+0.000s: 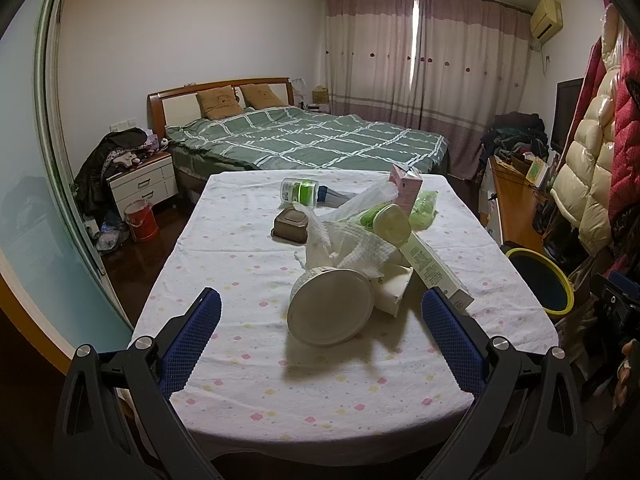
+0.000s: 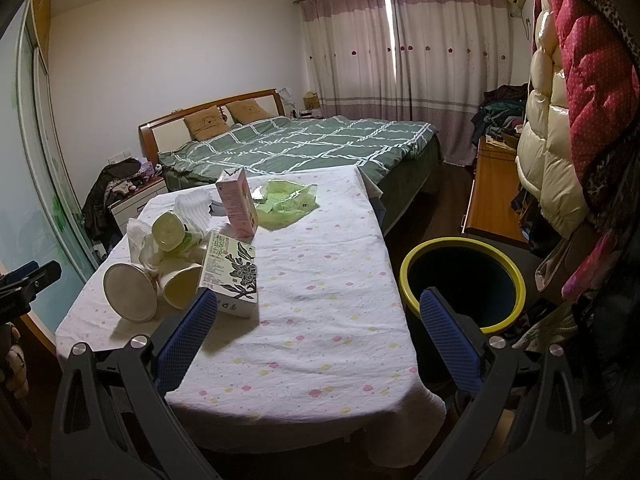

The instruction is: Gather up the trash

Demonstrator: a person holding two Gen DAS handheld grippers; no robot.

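Nothing is being carried yet: both grippers are hovering over the near edge of the table covered in a white flower-print cloth (image 2: 320,300), so the task looks to be at its very start. The left gripper (image 1: 320,344) is holding its blue pads wide apart and empty, facing the white round tub lying on its side (image 1: 330,308). The right gripper (image 2: 318,346) is likewise spread and empty. The trash is sitting piled together: crumpled white paper towel (image 1: 340,248), a long white carton with a black flower print (image 2: 230,276), a pink upright carton (image 2: 236,204) and what may be a green plastic wrapper (image 2: 286,200). The yellow-rimmed dark bin (image 2: 464,284) is standing on the floor just right of the table, mouth open. The next move calls for closing on the nearest tub, then swinging right past the table edge; that path is looking clear.
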